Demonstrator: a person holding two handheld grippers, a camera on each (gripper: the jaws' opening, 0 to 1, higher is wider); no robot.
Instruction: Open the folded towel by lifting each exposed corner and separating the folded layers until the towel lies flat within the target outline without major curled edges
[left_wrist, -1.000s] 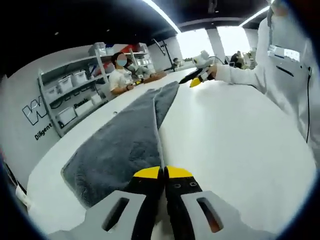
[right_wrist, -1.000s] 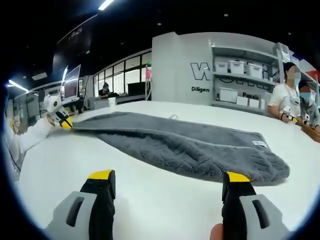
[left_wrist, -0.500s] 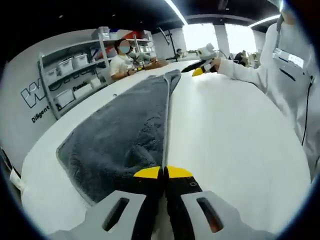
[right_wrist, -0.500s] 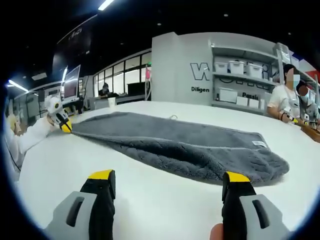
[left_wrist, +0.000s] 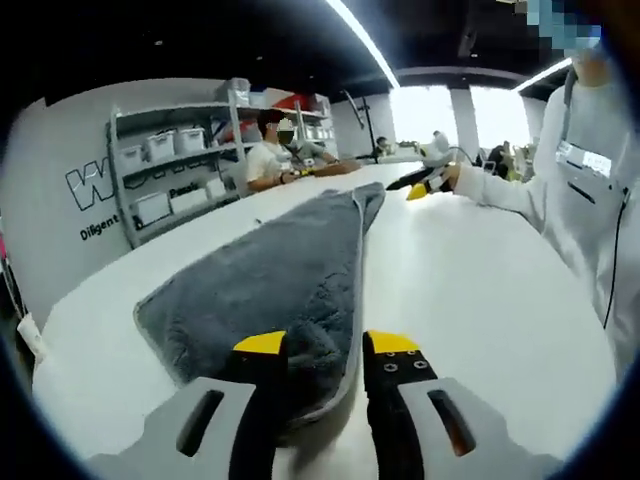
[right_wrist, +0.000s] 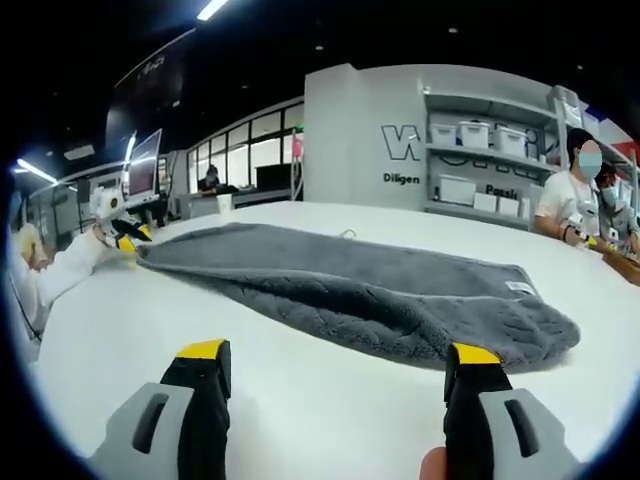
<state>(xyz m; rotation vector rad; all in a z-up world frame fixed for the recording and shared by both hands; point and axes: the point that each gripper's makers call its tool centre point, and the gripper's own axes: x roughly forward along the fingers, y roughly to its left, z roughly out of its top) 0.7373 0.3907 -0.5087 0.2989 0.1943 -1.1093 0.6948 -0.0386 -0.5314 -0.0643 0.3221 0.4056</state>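
Left gripper view: left tool (left_wrist: 327, 345) parted a little, jaws either side of the near edge of the grey towel (left_wrist: 270, 275), not clamped on it. Towel stretched ahead across the white bench (left_wrist: 470, 270), narrowing toward the right tool (left_wrist: 418, 190) at its far end. White sleeve (left_wrist: 500, 190) behind that tool. Shelving (left_wrist: 170, 175) off to the left.

Right gripper view: right tool (right_wrist: 335, 352) spread wide, empty, low over the bench (right_wrist: 300, 390). Towel (right_wrist: 370, 285) just beyond the tips, folded, running leftward to the left tool (right_wrist: 128, 243). Seated people (right_wrist: 585, 205) far right.
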